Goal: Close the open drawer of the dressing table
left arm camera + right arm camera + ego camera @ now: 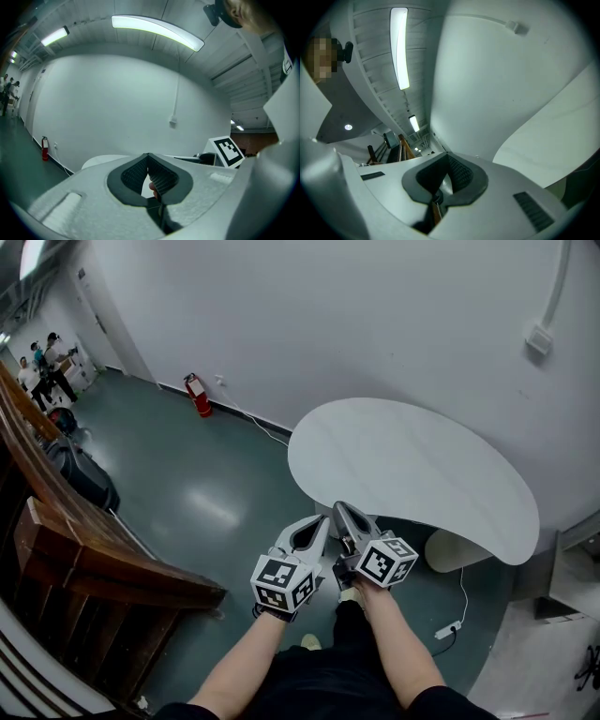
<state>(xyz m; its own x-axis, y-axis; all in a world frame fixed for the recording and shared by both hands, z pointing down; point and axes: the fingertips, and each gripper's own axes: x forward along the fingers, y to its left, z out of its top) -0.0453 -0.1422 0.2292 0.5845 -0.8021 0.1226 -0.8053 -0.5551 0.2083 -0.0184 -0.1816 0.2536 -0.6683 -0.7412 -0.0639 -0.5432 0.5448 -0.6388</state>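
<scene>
Head view: the left tool point(317, 524) and the right tool point(340, 510) are being held side by side low in the centre, with their tips close together and pointing toward the table point(412, 465). In the left gripper view the left tool's jaws are meeting at the tips, pads resting on each other, gripping nothing. In the right gripper view the right tool's jaws are likewise sitting fully closed against each other and holding nothing. Both marker cubes are facing up at the camera. Two bare forearms point(248, 662) are reaching in from the bottom edge. The table, white with an oval top, is standing just ahead of the tool tips, its far side lying along the white wall point(328, 315). Whether the tips are touching its near edge cannot be told. A rounded white part point(457, 547) is showing under that near edge, but the drawer itself cannot be made out from this steep angle. Farther out, a power strip point(448, 628) is lying on the grey-green floor point(206, 484) and a red fire extinguisher point(198, 395) is standing at the foot of the wall. A wooden railing point(84, 540) is running down the left side, and several people point(42, 367) are standing in the far left corner.
</scene>
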